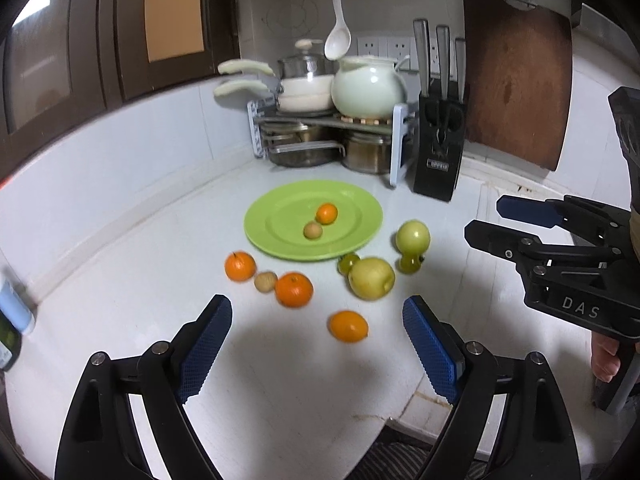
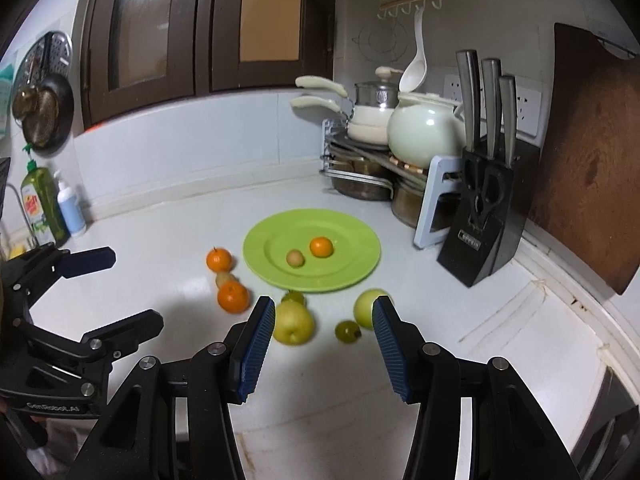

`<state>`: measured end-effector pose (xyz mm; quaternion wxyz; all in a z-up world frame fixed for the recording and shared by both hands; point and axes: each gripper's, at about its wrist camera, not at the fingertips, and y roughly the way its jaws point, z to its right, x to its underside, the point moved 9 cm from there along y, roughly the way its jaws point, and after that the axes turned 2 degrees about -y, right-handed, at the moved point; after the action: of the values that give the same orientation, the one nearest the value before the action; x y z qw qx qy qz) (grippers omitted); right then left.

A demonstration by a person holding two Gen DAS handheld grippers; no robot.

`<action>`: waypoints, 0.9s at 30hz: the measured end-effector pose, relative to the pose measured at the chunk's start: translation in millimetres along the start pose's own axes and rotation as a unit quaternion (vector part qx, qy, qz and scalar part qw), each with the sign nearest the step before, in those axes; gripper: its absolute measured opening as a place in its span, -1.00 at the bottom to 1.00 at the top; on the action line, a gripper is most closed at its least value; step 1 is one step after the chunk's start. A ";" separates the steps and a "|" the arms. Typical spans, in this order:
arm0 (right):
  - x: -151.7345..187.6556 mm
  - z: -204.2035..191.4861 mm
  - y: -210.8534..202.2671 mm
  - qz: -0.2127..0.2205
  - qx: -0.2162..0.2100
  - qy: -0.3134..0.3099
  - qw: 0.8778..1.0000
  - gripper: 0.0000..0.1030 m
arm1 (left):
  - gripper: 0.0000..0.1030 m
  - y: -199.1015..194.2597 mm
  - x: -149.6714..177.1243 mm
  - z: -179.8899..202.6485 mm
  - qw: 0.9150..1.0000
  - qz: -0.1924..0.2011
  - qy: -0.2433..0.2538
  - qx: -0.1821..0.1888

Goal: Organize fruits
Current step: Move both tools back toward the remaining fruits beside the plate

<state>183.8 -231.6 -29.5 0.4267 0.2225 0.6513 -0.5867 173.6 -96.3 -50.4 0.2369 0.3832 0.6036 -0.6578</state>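
Note:
A green plate (image 1: 280,200) (image 2: 352,240) lies on the white counter with a small orange (image 1: 327,213) and a small tan fruit (image 1: 313,231) on it. In front of the plate lie three oranges (image 1: 294,289), another tan fruit (image 1: 265,281), a yellow pear (image 1: 371,279) (image 2: 292,324), a green apple (image 1: 413,237) (image 2: 364,308) and two small green fruits (image 2: 347,331). My left gripper (image 1: 318,302) (image 2: 132,288) hovers open just short of the nearest orange (image 1: 348,326), holding nothing. To its right my right gripper (image 2: 324,304) (image 1: 486,216) is open and holds nothing; the pear and apple lie just beyond its fingertips.
A black knife block (image 1: 438,160), a wooden cutting board (image 1: 516,80) and a pot rack (image 1: 328,120) stand behind the plate in the corner. Soap bottles (image 2: 40,204) stand at the far left. The counter's front edge runs below both grippers. A person's fingers (image 1: 606,360) hold the right gripper.

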 end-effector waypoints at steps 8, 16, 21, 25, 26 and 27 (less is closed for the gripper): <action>23.8 7.9 25.0 -0.036 -0.003 0.000 0.999 0.00 | 0.70 27.3 18.9 5.6 0.999 -0.030 -0.010 0.001; 39.9 15.8 53.6 -0.071 -0.005 0.002 0.997 0.00 | 0.69 60.1 33.3 9.6 0.998 -0.062 -0.014 0.008; 48.6 22.6 74.1 -0.093 -0.006 0.006 0.996 0.00 | 0.66 80.1 39.8 12.8 0.997 -0.078 -0.015 0.011; 56.1 28.8 92.7 -0.110 -0.011 0.019 0.994 0.00 | 0.56 91.9 43.3 13.8 0.996 -0.089 -0.013 0.014; 57.3 29.2 96.0 -0.113 -0.011 0.021 0.993 0.00 | 0.55 94.1 43.8 14.1 0.996 -0.090 -0.013 0.015; 58.5 29.3 99.2 -0.116 -0.012 0.023 0.993 0.00 | 0.53 97.0 44.0 14.3 0.996 -0.092 -0.013 0.016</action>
<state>239.4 -250.8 -132.6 0.3433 0.1535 0.6896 -0.6189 219.4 -119.1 -144.9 0.1771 0.3210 0.6227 -0.6913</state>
